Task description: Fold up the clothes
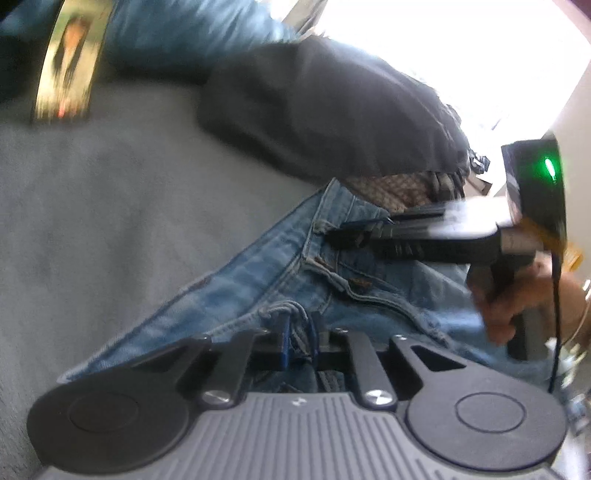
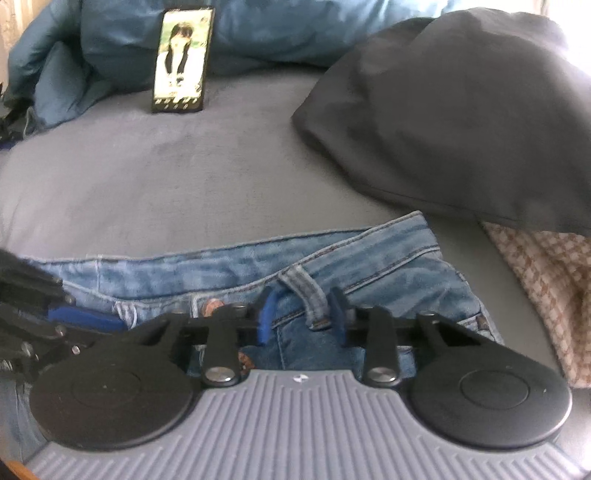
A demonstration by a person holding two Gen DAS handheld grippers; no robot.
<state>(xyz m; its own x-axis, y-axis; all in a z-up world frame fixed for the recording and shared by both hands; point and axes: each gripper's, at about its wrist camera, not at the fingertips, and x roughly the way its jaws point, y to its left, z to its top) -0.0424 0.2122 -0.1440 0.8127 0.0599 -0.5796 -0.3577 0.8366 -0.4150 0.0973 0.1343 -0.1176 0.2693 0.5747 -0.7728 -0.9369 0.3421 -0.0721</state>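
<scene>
Jeans (image 2: 332, 266), light-blue washed denim, lie waistband-up on a grey, matte, velvety bed sheet (image 2: 147, 177), directly ahead of both grippers. Right gripper (image 2: 302, 317): blue-padded fingers (image 2: 266, 314) stand apart on either side of a belt loop (image 2: 308, 295), jaws parted, denim between them but not pinched. Left gripper (image 1: 299, 332): blue pads sit close together with a fold of denim near the waistband seam between them; appears clamped on the fabric, though motion blur softens the detail. In the left wrist view the right gripper (image 1: 354, 236) reaches in from the right edge, black fingers resting on the waistband, a bare hand (image 1: 517, 302) wrapped around its handle.

Copper rivets and a button show near the fly. Orange-brown stitching runs along the pockets.

Just beyond the jeans' right end: a checked beige-and-white cloth (image 2: 546, 280), woven texture, partly under a dark grey pillow (image 2: 461, 118), smooth and plump.

Farther back, left of centre: a phone (image 2: 183, 61), upright, glossy black rectangle, screen showing a dark-haired figure, leaning against a rumpled blue duvet (image 2: 258, 33) with a slight sheen.
</scene>
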